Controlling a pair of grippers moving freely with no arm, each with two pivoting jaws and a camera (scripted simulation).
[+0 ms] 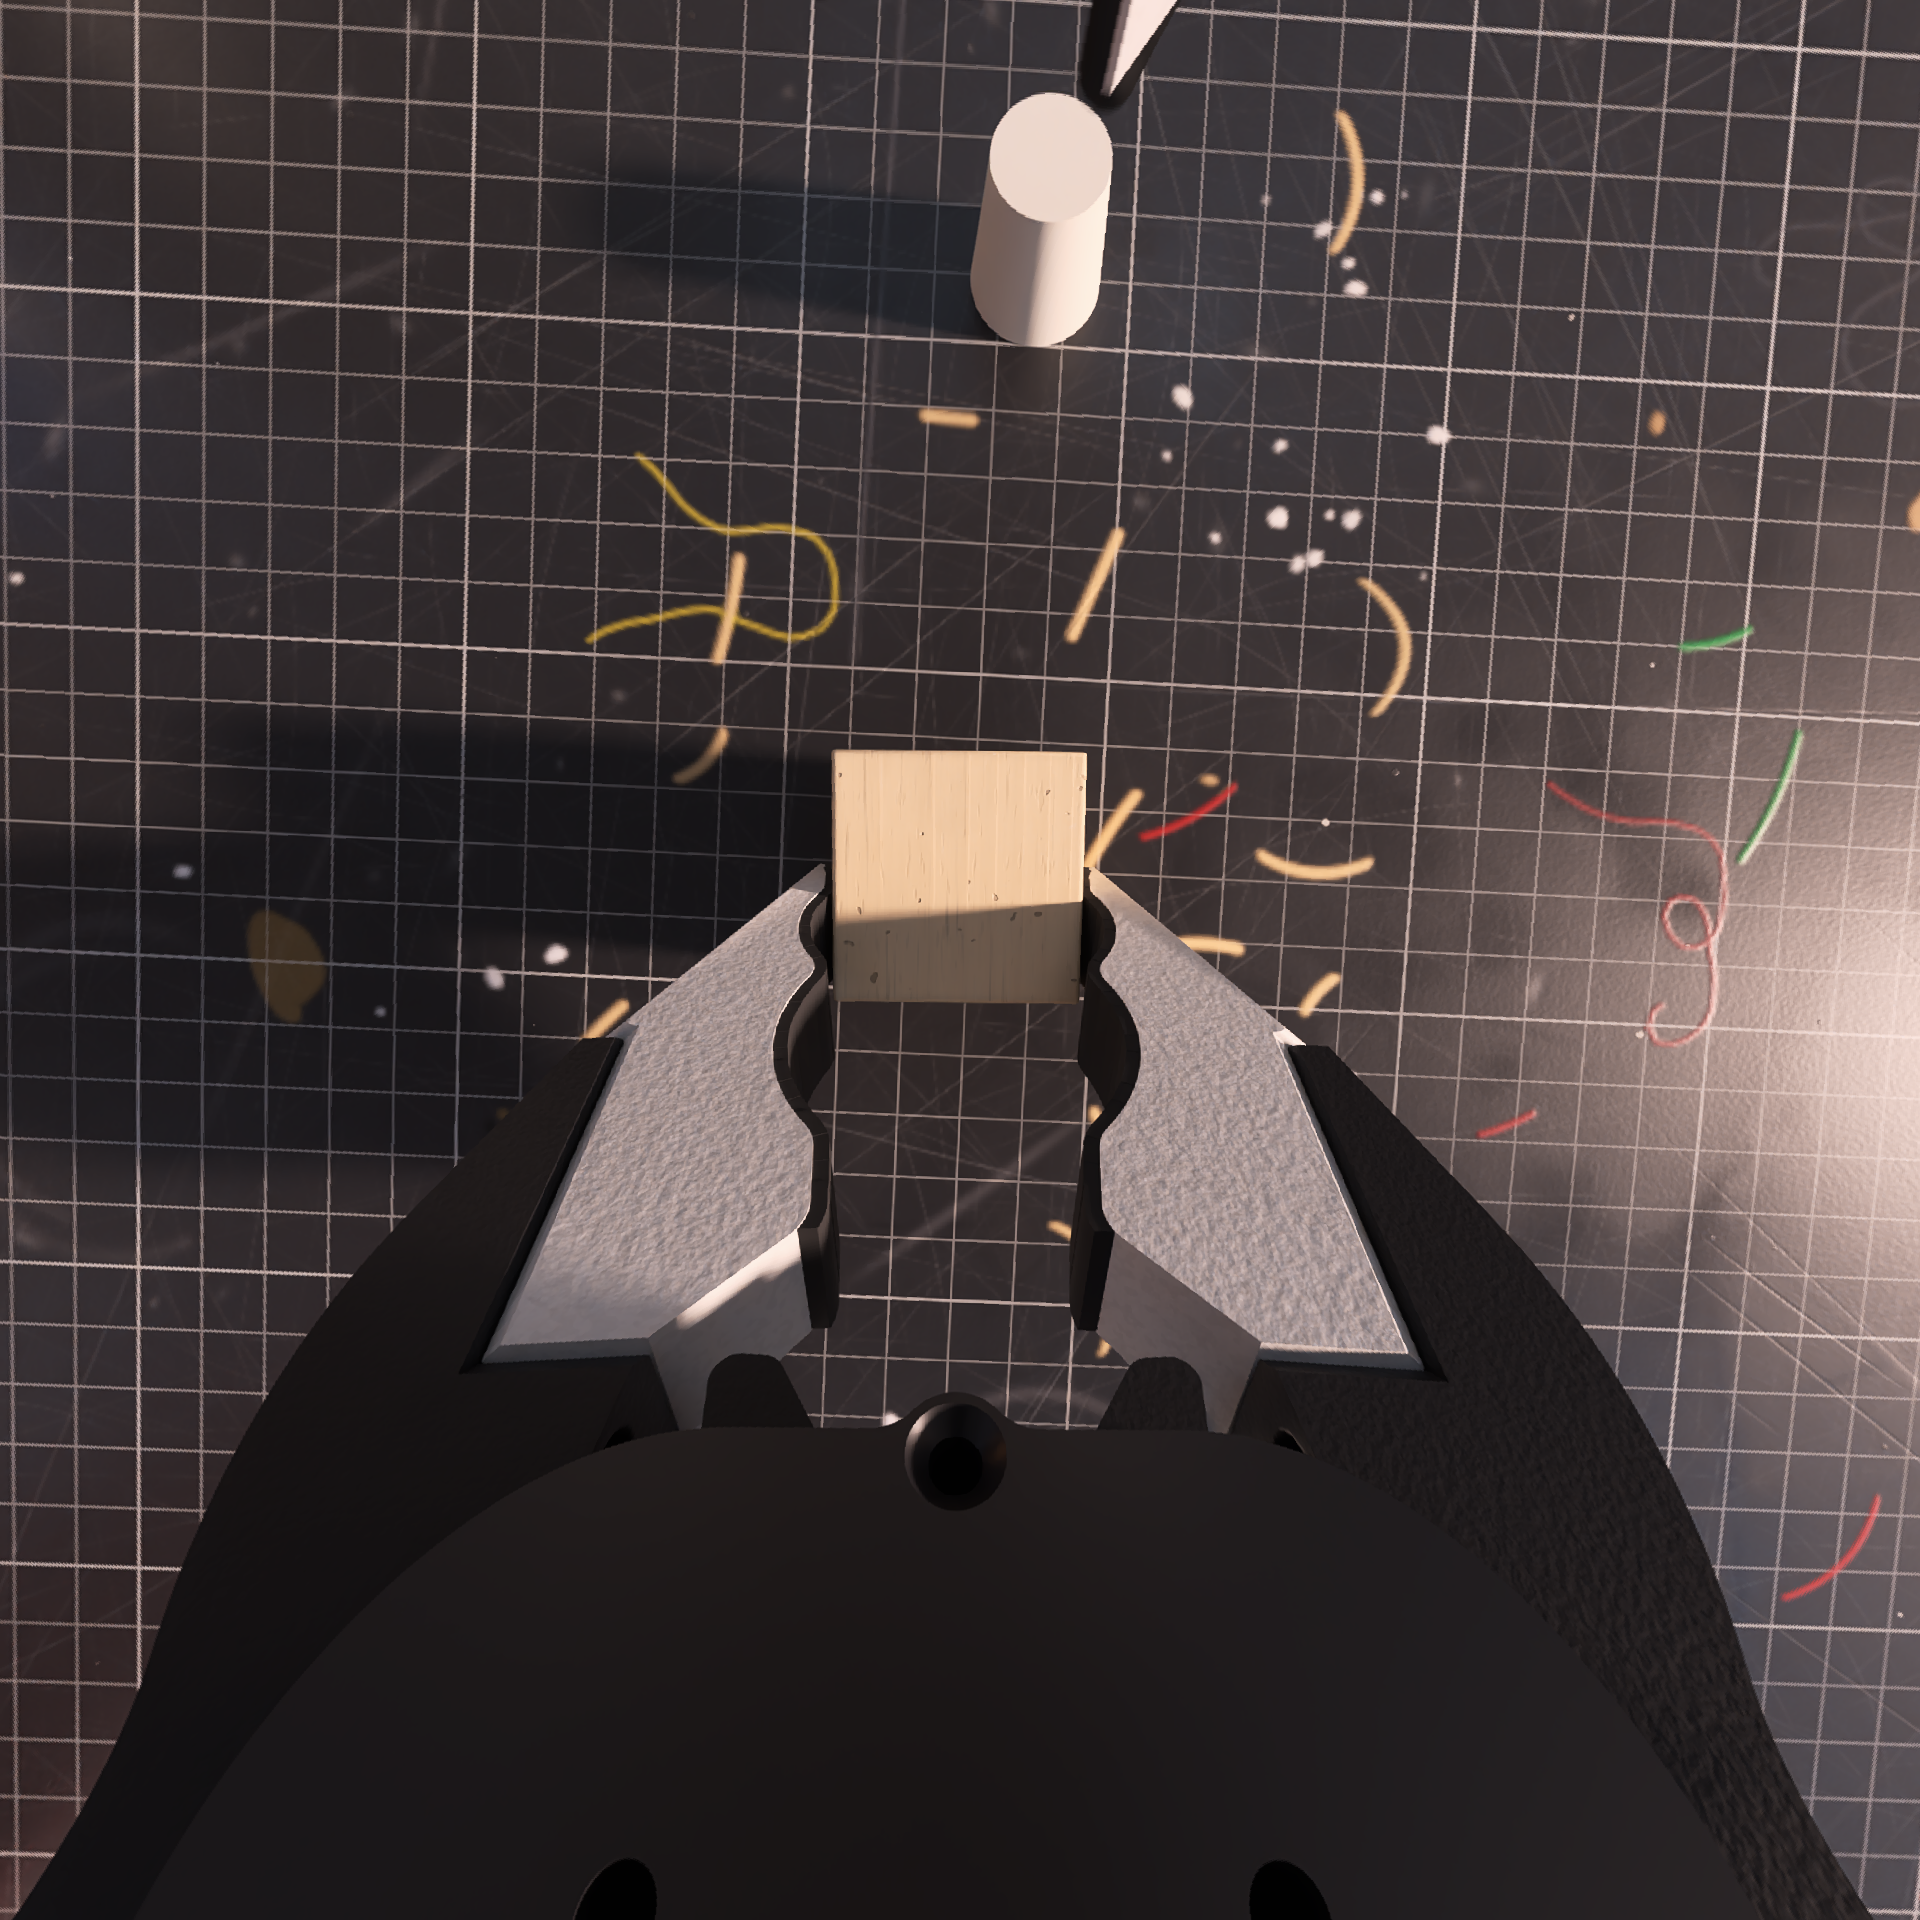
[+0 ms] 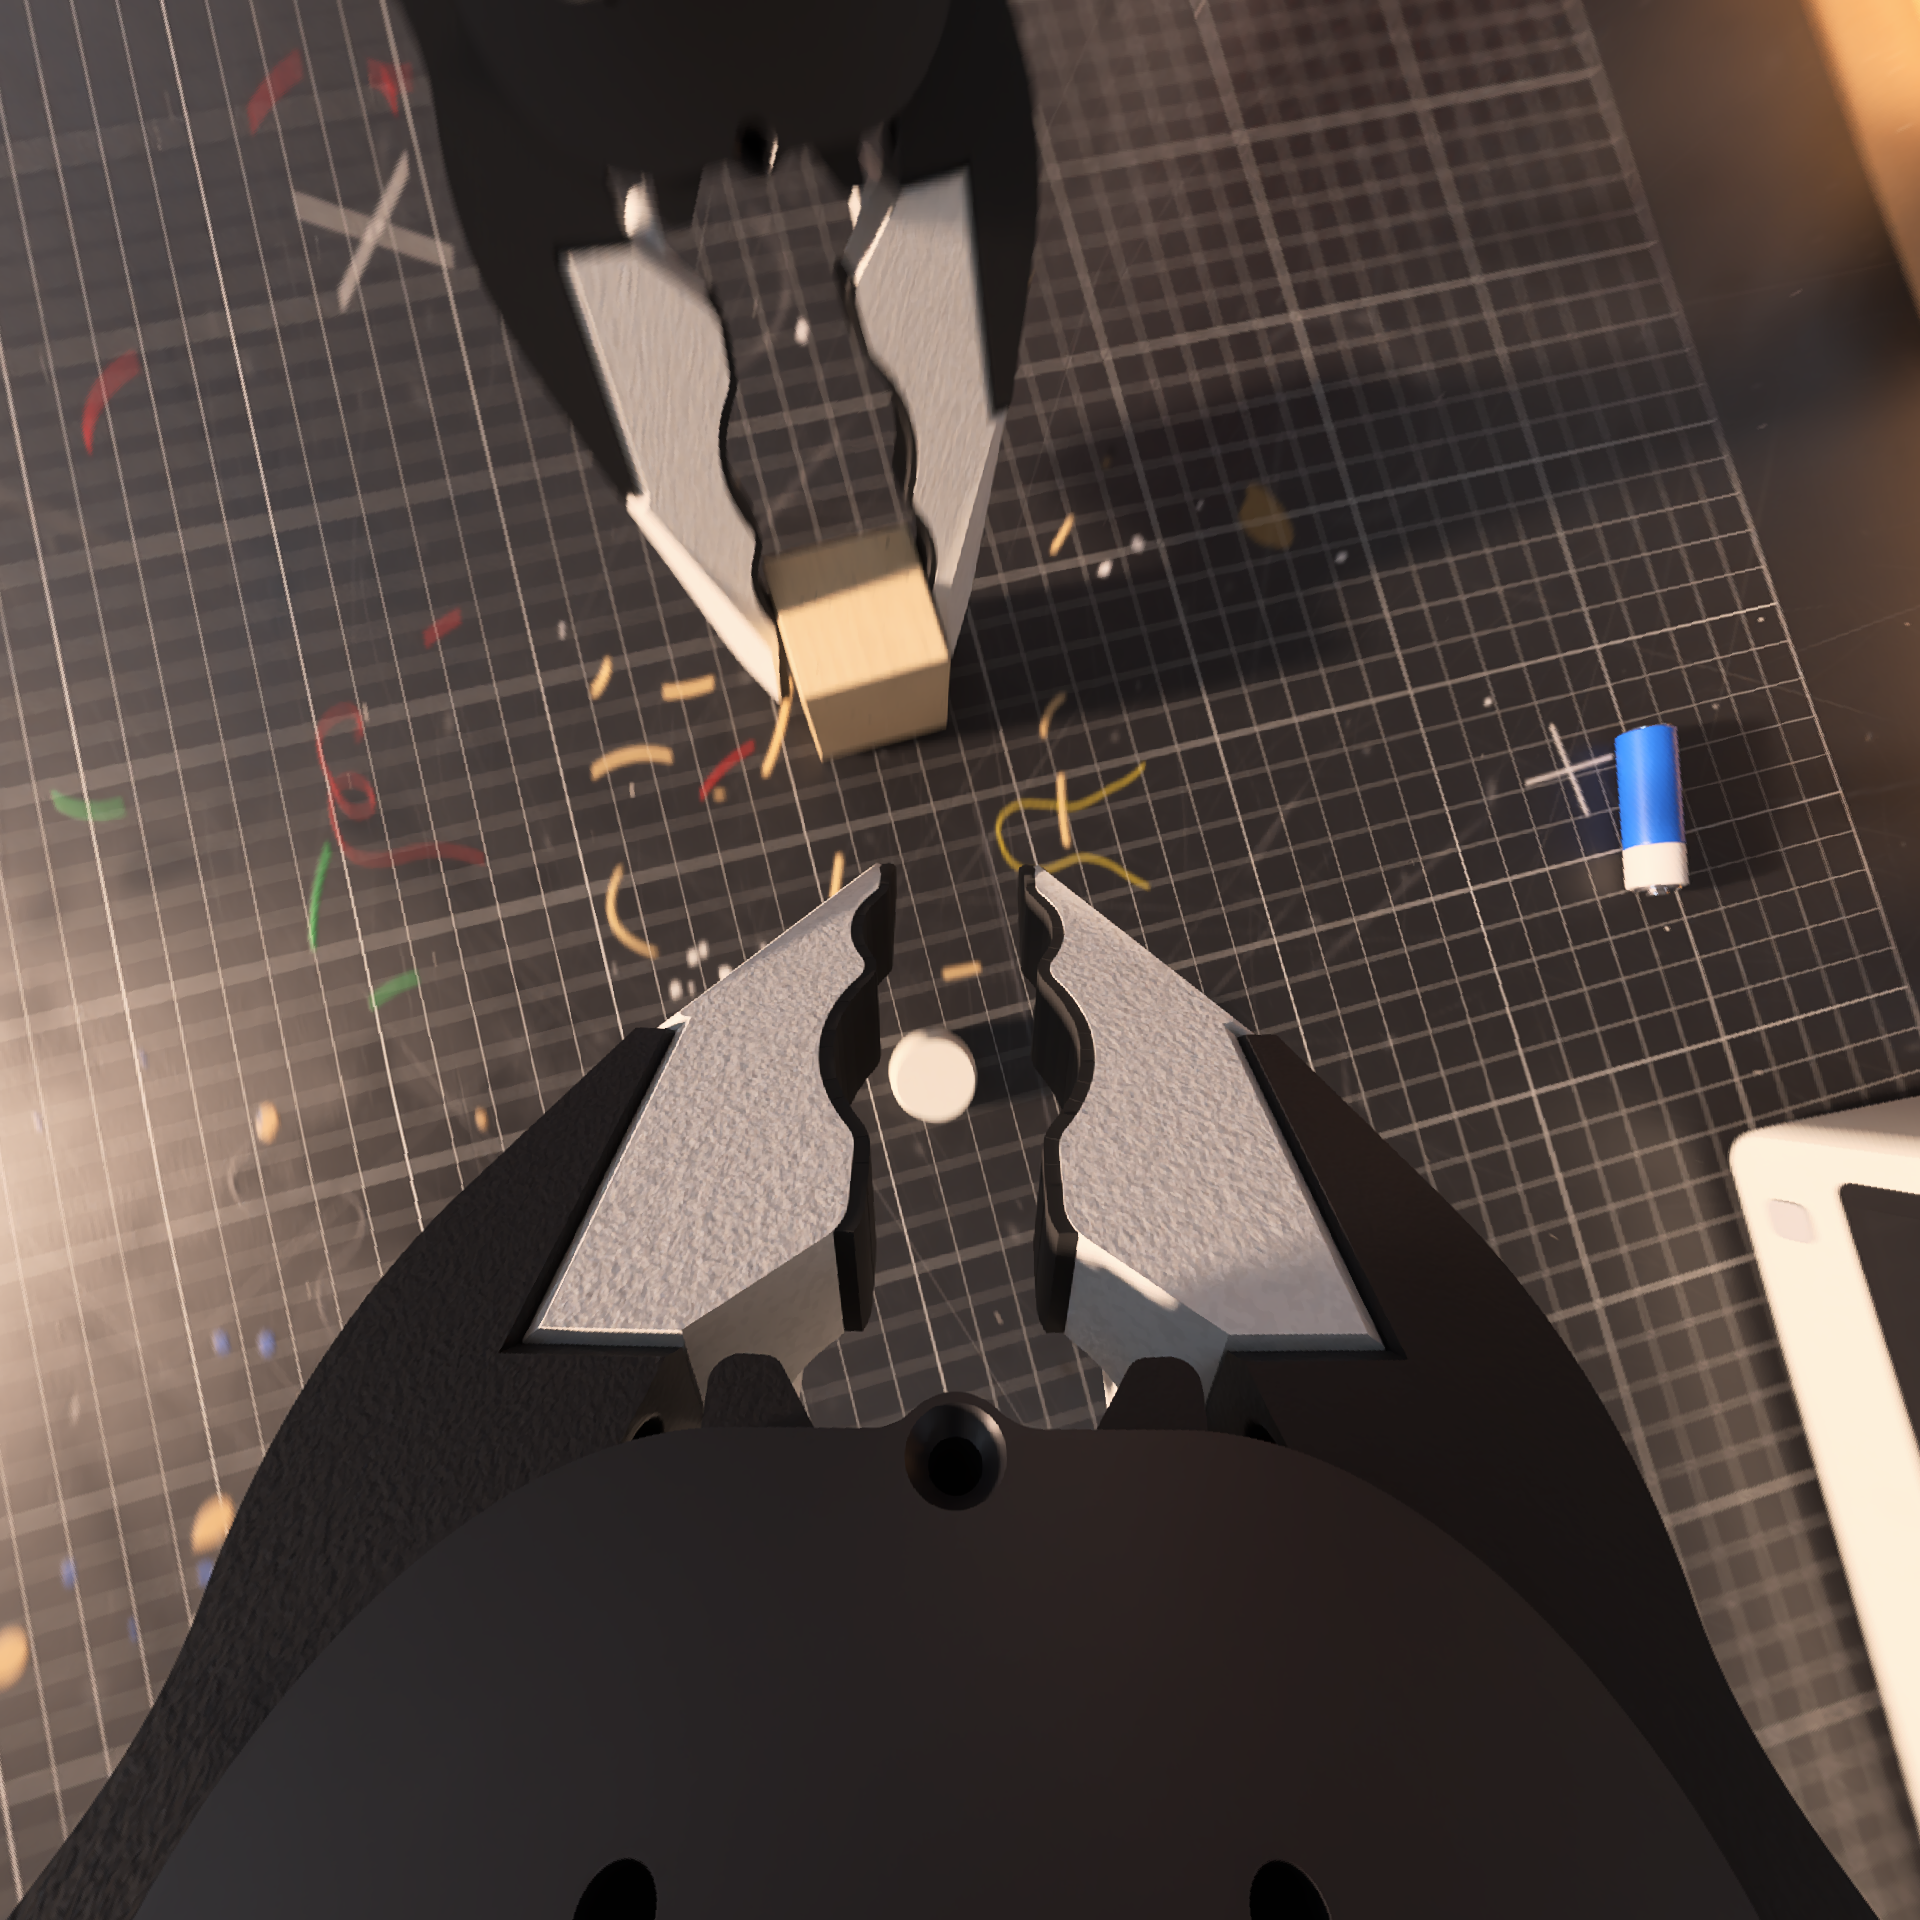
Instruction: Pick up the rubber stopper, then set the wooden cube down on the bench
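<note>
The wooden cube [image 1: 958, 862] is pale and sits clamped between the tips of my left gripper [image 1: 958, 894], which is shut on it low over the dark cutting mat [image 1: 312, 416]. I cannot tell if the cube touches the mat. The rubber stopper [image 1: 1039, 234] is white and tapered, and stands upright farther ahead. In the right wrist view the stopper [image 2: 932, 1075] shows from above between the fingers of my right gripper [image 2: 956, 883], which is open and empty above it. The cube [image 2: 862, 649] and the left gripper's fingers [image 2: 675, 468] show beyond.
A blue and white cylinder [image 2: 1650, 805] lies on the mat to the right. A white device [image 2: 1849, 1351] sits at the right edge. Coloured thread scraps and wood shavings [image 1: 748, 582] litter the mat. A tip of the right gripper [image 1: 1117, 52] shows behind the stopper.
</note>
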